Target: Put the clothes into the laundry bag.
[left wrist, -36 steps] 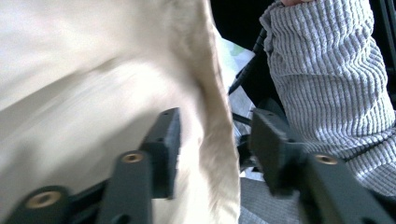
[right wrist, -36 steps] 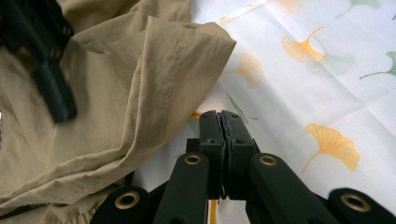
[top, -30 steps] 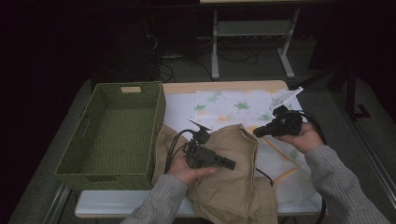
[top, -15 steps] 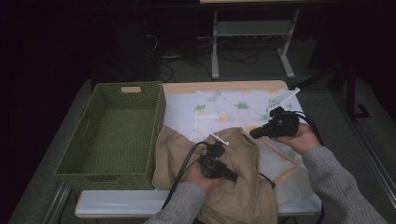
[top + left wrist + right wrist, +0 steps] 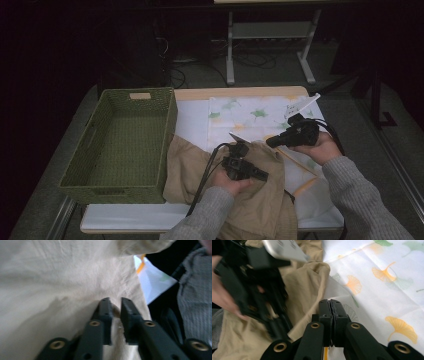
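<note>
Folding or gathering the tan garment (image 5: 250, 200) looks like the step in hand: it lies crumpled on the tabletop's near edge, right of the green woven basket (image 5: 125, 140), its lower part spilling over that edge, its far part overlapping the leaf-printed cloth (image 5: 250, 112) that covers the table.

The left gripper (image 5: 260, 175) is down on the garment near the middle of the near edge. In the left gripper view its jaws (image 5: 115, 307) have just been opening after a squeeze and now stand a narrow slot apart, with a small ridge of tan fabric rising between them; whether the pads bite it I cannot tell, and it looks loose.

The right gripper (image 5: 272, 142) hovers over the cloth toward the right edge, just beyond the garment's far hem. Its jaws (image 5: 330, 305) are pressed together, seemingly on nothing, though a thin pale layer beneath them may be pinched.

Next, I judge, the left jaws need a firm bite on that fold, so the fabric can be lifted and carried toward the basket without slipping.
</note>
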